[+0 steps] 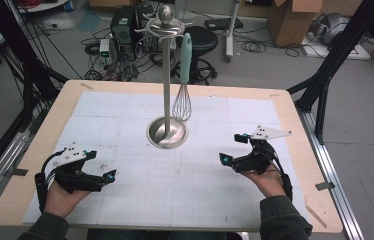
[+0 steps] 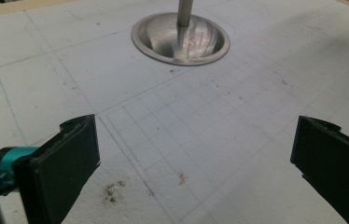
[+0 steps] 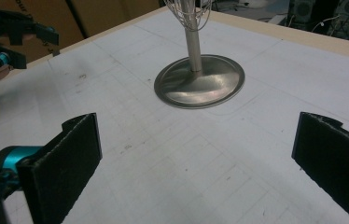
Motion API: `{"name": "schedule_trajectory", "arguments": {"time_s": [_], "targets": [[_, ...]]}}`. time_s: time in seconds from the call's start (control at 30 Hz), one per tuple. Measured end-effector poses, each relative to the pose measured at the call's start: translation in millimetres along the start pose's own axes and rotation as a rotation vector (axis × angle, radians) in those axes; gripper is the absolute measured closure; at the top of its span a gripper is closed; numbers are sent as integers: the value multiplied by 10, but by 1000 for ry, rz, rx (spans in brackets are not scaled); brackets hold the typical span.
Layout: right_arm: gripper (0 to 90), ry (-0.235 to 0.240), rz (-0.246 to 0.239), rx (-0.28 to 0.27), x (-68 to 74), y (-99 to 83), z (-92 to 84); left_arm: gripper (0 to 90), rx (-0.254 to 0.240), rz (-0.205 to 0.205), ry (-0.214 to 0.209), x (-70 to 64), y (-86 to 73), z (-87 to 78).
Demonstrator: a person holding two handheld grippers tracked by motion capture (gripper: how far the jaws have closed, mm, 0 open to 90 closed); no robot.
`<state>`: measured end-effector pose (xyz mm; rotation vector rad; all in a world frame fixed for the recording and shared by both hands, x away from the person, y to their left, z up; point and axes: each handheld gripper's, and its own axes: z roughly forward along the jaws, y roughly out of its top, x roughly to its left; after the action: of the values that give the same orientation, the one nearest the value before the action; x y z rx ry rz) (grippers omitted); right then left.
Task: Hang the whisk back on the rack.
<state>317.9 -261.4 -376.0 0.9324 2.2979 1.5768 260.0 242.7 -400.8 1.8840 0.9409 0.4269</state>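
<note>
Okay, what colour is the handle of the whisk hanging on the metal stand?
Pale mint green, seen best in the high view: whisk handle.

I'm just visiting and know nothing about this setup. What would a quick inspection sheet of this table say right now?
Surface: white gridded mat on a wooden table, lightly speckled.
Job's things: steel stand mid-table; whisk with teal handle hanging from its top.
Clutter: nothing seen on the mat.
Grippers: left hand-held gripper and right hand-held gripper, jaws apart, holding nothing.
Cables: tangled on the floor behind the table.
Surroundings: black stool, cardboard boxes.
</note>
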Motion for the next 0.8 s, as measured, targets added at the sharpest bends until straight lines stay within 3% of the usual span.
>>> {"name": "schedule_trajectory", "arguments": {"time_s": [0.8], "targets": [[5,-5,24,13,61,-311,-163,17,8,-3,-5,1,-12,7]]}}
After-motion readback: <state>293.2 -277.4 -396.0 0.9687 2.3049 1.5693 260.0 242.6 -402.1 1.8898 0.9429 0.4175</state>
